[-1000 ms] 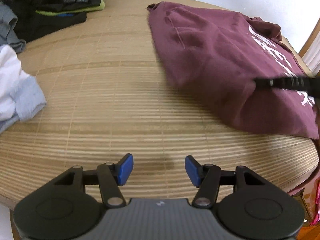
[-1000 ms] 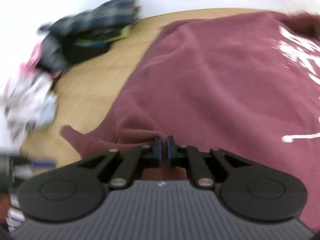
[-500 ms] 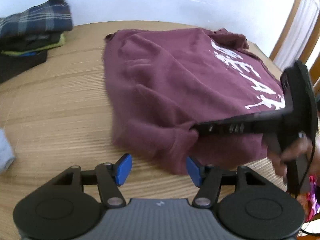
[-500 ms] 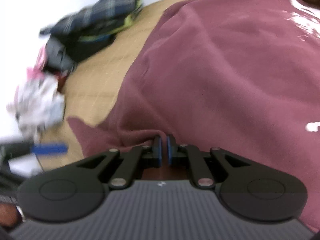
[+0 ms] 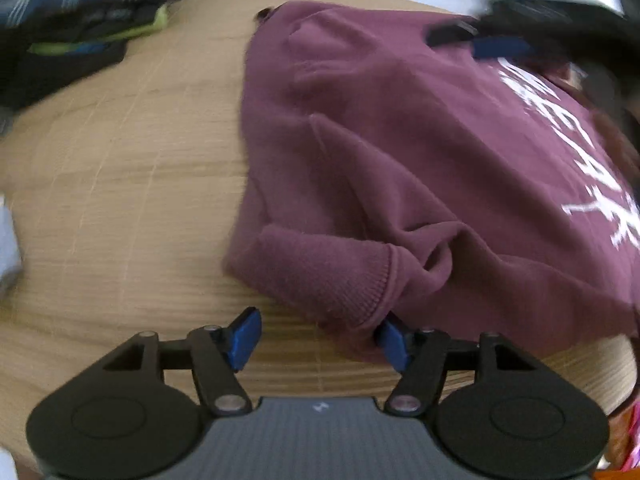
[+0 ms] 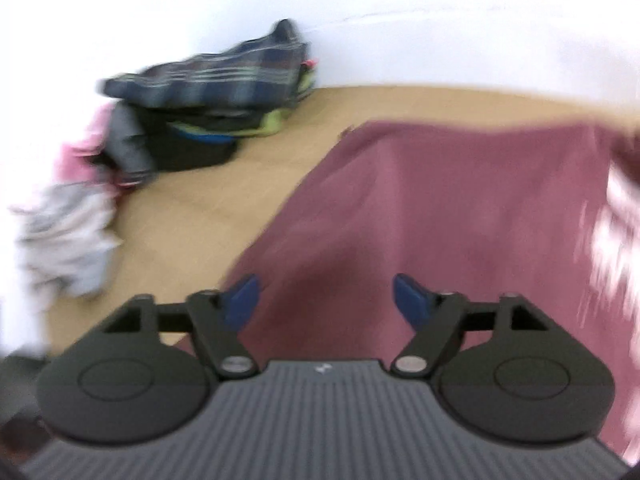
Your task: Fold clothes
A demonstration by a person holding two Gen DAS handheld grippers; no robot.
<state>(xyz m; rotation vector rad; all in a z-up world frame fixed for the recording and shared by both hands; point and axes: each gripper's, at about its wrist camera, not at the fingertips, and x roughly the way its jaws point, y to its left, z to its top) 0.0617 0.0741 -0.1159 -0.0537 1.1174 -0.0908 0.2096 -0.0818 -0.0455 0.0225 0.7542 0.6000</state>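
**Both jaws parting over the maroon sweatshirt**

Your left gripper (image 5: 318, 338) hangs at the near edge of the woven mat (image 5: 120, 184), jaws opening; the ribbed cuff (image 5: 320, 276) of the maroon sweatshirt (image 5: 400, 128) droops between them, brushing the right pad, not pinched. The sweatshirt lies across the right half of the mat, its sleeve folded over the body, white lettering (image 5: 592, 168) running towards the right edge; the cuff sits at the near edge, just ahead of you.

Your right gripper (image 6: 324, 300) floats above the sweatshirt, jaws opening wide, only flat maroon cloth under the gap, nothing caught; from the left wrist it shows as a dark blur with a blue pad at the far right corner.

The mat is tan, slatted, crossed by thin stitched lines; a white wall (image 6: 400, 20) rises behind its far edge. At the far left corner sits a stack of folded clothes (image 6: 208, 100), plaid on top; a loose pale heap (image 6: 64, 240) lies along the left edge; the right wrist view is heavily blurred.
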